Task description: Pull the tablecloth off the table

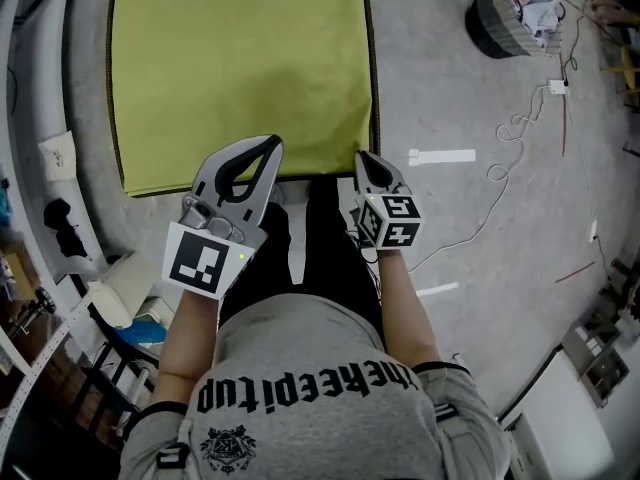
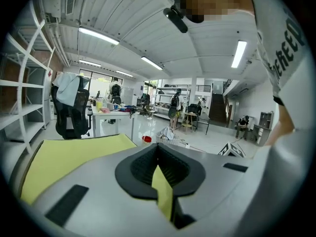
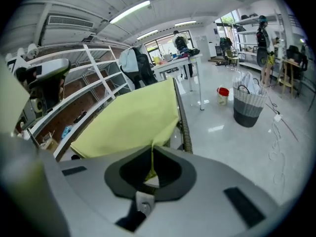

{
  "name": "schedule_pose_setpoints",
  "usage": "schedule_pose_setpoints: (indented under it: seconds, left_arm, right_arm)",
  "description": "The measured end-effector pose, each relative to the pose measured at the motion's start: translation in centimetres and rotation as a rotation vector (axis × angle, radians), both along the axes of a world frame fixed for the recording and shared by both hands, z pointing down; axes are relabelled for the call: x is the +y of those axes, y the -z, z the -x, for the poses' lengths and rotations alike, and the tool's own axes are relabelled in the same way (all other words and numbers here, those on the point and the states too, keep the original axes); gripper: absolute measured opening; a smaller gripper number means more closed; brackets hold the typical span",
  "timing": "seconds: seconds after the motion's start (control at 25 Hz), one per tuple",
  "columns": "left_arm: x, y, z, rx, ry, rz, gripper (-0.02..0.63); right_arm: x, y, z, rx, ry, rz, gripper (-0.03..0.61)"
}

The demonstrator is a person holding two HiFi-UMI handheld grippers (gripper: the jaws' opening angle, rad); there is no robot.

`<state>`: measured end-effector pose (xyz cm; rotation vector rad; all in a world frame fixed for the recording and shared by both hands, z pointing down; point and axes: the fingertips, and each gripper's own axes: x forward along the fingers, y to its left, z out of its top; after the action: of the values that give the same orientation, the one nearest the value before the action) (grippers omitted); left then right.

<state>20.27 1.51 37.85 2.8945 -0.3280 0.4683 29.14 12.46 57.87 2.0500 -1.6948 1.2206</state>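
I had the left gripper (image 1: 266,147) clamped on the near edge of the tablecloth (image 1: 240,63) and the right gripper (image 1: 363,158) pinching its near corner. The cloth lay spread over the table (image 1: 373,98), apparently lifted slightly there.

The head view looks steeply down from above the person (image 1: 300,388). The cloth (image 1: 240,68) fills its upper left, and the left gripper (image 1: 258,150) and right gripper (image 1: 366,160) are at the cloth's near edge. The left gripper view sits close behind its own jaws at that edge, low and almost level, facing the far room with the cloth at its left. The right gripper view is just as close but tilts down more, facing along the cloth's right edge. All 3 views share the cloth. The head and right gripper views also share the basket (image 1: 510,13) right of the cloth.
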Motion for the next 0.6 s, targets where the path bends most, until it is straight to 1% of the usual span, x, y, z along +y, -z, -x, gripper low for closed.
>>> schedule_pose_setpoints:
  seconds: [0.12,0.24,0.4,0.6]
  left_arm:
    - [-0.6,0.8,0.5,0.017,0.042,-0.016,0.014]
    - [-1.0,1.8,1.6,0.036,0.084,-0.027,0.014]
    - [-1.7,2.7,4.1,0.049,0.158,-0.035,0.014]
    - [-3.0,3.7,8.0,0.069,0.252,-0.044,0.014]
  right_arm:
    - [-2.4,2.5,0.9,0.016,0.078,-0.065,0.020]
    - [-5.4,5.1,3.1,0.026,0.169,-0.130,0.020]
    - [-9.5,7.7,6.5,0.028,0.282,-0.204,0.020]
    - [-13.6,9.6,11.2,0.047,0.404,-0.253,0.020]
